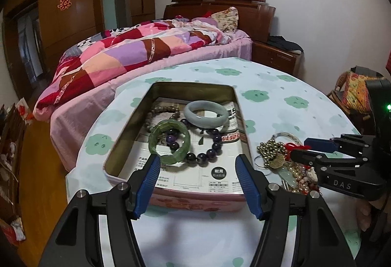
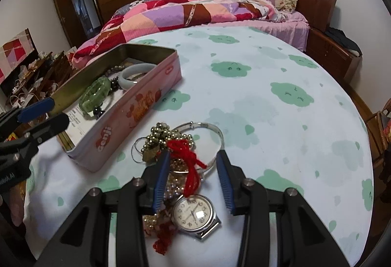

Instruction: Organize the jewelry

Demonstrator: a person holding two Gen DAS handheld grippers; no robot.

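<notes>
Left gripper (image 1: 198, 164): wide open, holding nothing, over the near end of the tin.
Right gripper (image 2: 193, 162): wide open, holding nothing, its fingers on each side of the red string (image 2: 189, 159).
Watch (image 2: 194, 213): flat on the counter (image 2: 281, 120), nearest.
Gold beads (image 2: 161, 135): just past the string.
Silver bangle (image 2: 210, 126): beside the beads.
Tin (image 2: 136, 105): holds a green bracelet (image 1: 169, 142), purple beads (image 1: 207, 147), and a pale bangle (image 1: 205, 113) farther back.

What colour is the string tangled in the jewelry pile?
Bright red. The string shows best in the right wrist view, between the right gripper fingers.
</notes>
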